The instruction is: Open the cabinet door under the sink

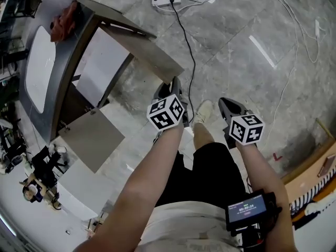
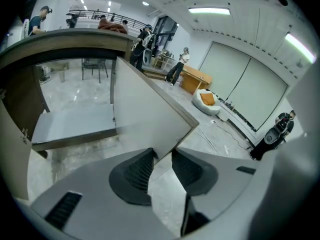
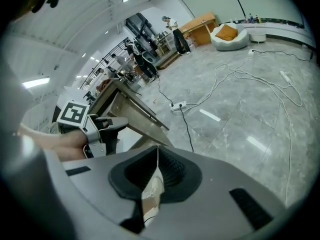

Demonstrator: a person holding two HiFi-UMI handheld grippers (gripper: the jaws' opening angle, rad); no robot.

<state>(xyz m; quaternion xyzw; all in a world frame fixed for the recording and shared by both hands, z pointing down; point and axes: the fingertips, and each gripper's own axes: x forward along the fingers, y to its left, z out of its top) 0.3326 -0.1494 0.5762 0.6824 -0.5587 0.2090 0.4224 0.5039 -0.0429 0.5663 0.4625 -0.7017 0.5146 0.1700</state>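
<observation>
Left tool (image 2: 163, 154) has its jaws spread and pinches nothing; the lower corner of the open cabinet door (image 2: 145, 109) shows just past their tips, and whether it touches them I cannot tell. Right tool (image 3: 157, 150) has its jaws pressed together and empty, held above the floor (image 1: 236, 35) near the person's shoe (image 1: 203, 112). That door stands swung wide out from the cabinet (image 1: 67, 77) under the sink (image 1: 39, 67). Beside it a second door (image 1: 94, 138) is open too. Farther off, a power strip (image 1: 166, 0) lies on the floor.
</observation>
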